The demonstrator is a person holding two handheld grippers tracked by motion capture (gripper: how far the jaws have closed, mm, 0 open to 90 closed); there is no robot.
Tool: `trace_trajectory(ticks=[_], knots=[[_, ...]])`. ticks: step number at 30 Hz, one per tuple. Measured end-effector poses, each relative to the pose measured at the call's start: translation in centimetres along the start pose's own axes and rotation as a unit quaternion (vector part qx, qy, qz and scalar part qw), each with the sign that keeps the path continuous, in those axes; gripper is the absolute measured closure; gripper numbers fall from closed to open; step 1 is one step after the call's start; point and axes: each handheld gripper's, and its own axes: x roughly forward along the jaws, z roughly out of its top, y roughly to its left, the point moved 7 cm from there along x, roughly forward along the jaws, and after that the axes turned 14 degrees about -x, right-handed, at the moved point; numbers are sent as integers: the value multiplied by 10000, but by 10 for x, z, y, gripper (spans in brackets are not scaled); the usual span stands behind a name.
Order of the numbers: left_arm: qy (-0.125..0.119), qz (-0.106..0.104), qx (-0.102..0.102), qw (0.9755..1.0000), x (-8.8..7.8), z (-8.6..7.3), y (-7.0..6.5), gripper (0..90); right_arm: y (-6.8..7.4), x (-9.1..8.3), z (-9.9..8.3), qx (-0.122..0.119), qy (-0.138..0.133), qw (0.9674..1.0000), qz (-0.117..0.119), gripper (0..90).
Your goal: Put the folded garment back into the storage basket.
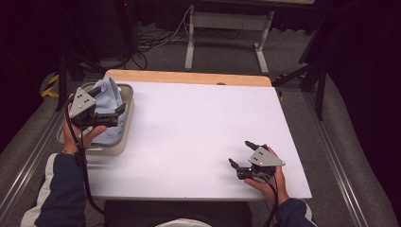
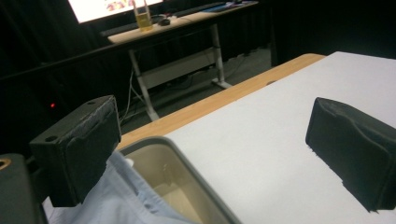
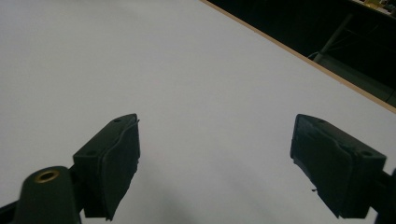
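Over the grey bin (image 1: 124, 124) at the table's (image 1: 198, 132) left edge, the left gripper (image 1: 112, 109) hovers above a light blue shirt (image 1: 108, 92) that lies bunched inside the bin, its collar area just under the near jaw in the left gripper view. Its 2 jaws stand wide apart with nothing between them; 1 sits over the cloth, the other over the white tabletop past the bin's rim. The step in hand looks like picking the shirt out of the bin. To do it well, I would bring both jaws inside the rim before closing, since closing from this spot would likely catch the bin wall or bare table. Then sink into a thick fold, close firmly, and lift straight up until the cloth is free of the rim, so the light bin is not dragged or tipped. The right gripper (image 1: 242, 160) rests well apart from the bin, near the table's front right corner, jaws also spread wide and empty over bare white surface. Open room is generous: the whole white tabletop to the right of the bin is bare, good for laying the shirt flat. Edges to mind are the bin's near rim, the table's left edge just beyond the bin, and the wooden strip (image 1: 189, 77) along the far side.
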Motion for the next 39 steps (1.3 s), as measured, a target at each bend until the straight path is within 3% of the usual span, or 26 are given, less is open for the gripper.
trace_trajectory(ticks=[7, 11, 26, 32, 39], knots=[[24, -90, 300, 9995, 0, -3, -21, 33, 1, 0, 0, -32, 6, 10000, 10, 169], [-68, -145, 314, 9994, -2, -3, -28, 32, 1, 0, 1, -12, -32, 10000, 41, 168], [-25, -518, 438, 9977, -6, -17, -55, 39, 0, 0, 3, -25, -78, 10000, 40, 165], [38, -798, 518, 9955, -12, -23, -69, 49, 0, 1, 3, 3, -99, 9999, 58, 164], [52, -983, 592, 9934, -16, -27, -83, 50, 2, 1, 4, -18, -94, 9999, 47, 165]])
